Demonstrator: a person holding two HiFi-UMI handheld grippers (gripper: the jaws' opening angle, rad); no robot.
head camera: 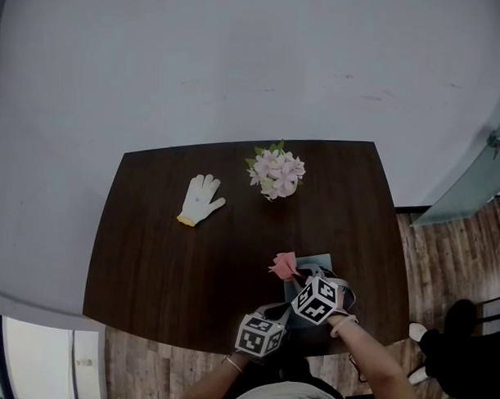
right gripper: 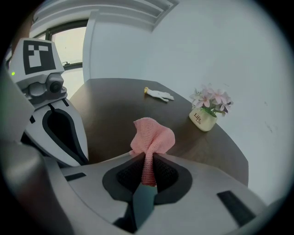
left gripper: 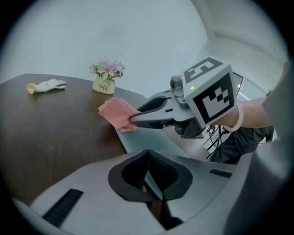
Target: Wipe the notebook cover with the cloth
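**Dark brown wooden table (head camera: 150,256): pink woven cloth (right gripper: 151,137) clamped at the grey-blue notebook (left gripper: 147,140)**

Behind the table rises a pale grey wall (head camera: 238,63), and wood-plank floor (head camera: 445,250) shows at its right. A small cream pot of pink flowers (head camera: 276,173) stands at the table's far edge. A white knitted glove (head camera: 200,199) lies toward the far left corner. Both are well apart from the grippers. The notebook lies by the near right edge, mostly covered by both grippers. The right gripper (right gripper: 147,172) has its jaws clamped on the cloth, which bunches out past the tips at the notebook's far left corner. The left gripper (left gripper: 148,158) has its jaws pressed together at the notebook's near side.
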